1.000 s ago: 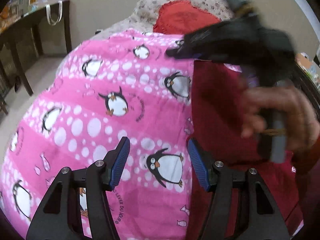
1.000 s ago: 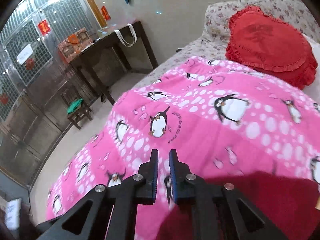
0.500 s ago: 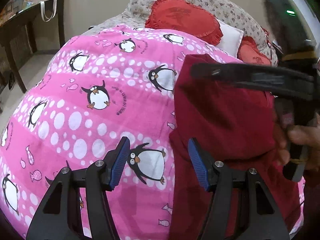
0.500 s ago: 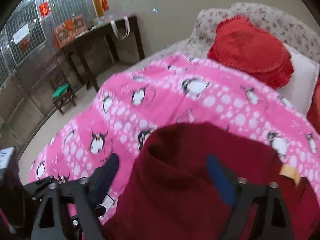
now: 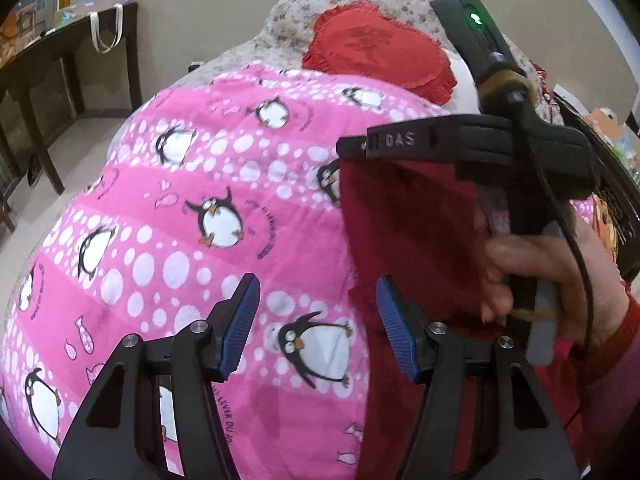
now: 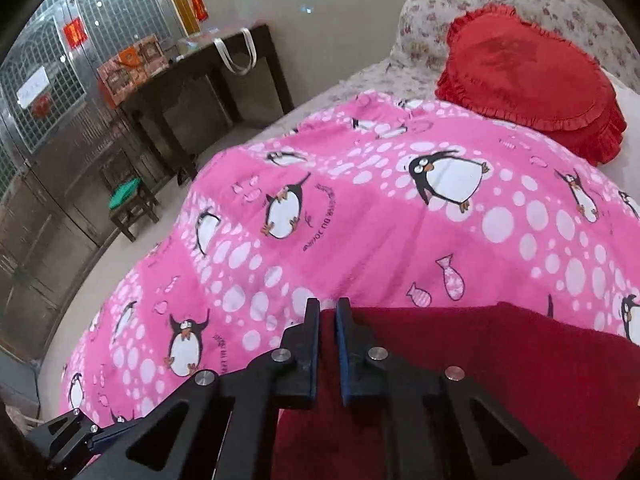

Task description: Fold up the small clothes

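- The right gripper (image 6: 328, 312) is clamped on the top corner of a dark red garment (image 6: 500, 360), its two jaws nearly together with the cloth edge pinched between them.
- From the left wrist view, that same gripper (image 5: 352, 148) holds the garment (image 5: 408, 220) lifted, the red cloth hanging down from the jaws like a small curtain above the bed.
- A hand (image 5: 560, 272) in a red sleeve wraps the right gripper's handle, just beside the hanging cloth.
- The left gripper (image 5: 316, 320) stands open, its blue pads (image 5: 240, 320) well apart and gripping nothing; the garment's left edge falls near its right-hand pad, though I cannot tell whether they touch.
- Under it all lies a pink blanket (image 6: 360, 220) printed with penguins and white dots, spread over the bed.
- At the head of the bed, a red heart-shaped cushion (image 6: 532, 80) with a frilled edge leans on a floral pillow (image 6: 424, 20).
- Off to the left, a dark side table (image 6: 208, 80) stands against the wall with a white bag (image 6: 236, 52) hanging over its edge.
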`<action>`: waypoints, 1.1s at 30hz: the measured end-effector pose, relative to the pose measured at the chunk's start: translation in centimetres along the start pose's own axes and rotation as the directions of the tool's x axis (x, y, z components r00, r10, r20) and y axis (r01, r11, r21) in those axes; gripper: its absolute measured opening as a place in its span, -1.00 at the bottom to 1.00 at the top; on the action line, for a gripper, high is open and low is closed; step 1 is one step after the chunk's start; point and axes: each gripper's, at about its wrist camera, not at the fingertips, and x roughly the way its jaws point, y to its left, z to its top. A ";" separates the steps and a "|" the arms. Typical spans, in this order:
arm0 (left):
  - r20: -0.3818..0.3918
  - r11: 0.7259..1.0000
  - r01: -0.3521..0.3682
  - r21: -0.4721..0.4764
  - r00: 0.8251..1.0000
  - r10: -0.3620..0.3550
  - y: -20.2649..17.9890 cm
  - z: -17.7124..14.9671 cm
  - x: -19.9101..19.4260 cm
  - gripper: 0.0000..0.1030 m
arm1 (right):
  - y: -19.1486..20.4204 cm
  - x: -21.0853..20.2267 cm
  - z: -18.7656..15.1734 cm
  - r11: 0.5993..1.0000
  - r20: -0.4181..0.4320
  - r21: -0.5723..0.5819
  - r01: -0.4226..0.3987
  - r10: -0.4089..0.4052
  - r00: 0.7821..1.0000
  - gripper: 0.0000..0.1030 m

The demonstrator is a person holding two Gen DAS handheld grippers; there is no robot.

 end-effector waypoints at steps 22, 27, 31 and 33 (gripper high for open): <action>-0.139 0.997 -0.005 0.076 0.990 0.016 -5.8 0.8 7.7 0.22 | -14.6 -18.2 -17.3 0.853 -0.010 0.297 0.430 -0.447 0.894 0.00; -0.135 0.995 -0.023 0.099 0.990 0.037 -6.4 0.6 6.6 0.22 | -12.8 -19.1 -16.6 0.861 -0.001 0.293 0.416 -0.435 0.901 0.01; -0.111 0.992 -0.026 0.120 0.993 0.040 -6.9 0.5 5.3 0.22 | -11.4 -20.9 -17.3 0.858 0.028 0.321 0.401 -0.432 0.902 0.07; -0.106 0.992 -0.023 0.123 0.994 0.036 -7.0 0.5 4.8 0.22 | -11.2 -21.6 -18.0 0.853 0.039 0.338 0.398 -0.435 0.900 0.27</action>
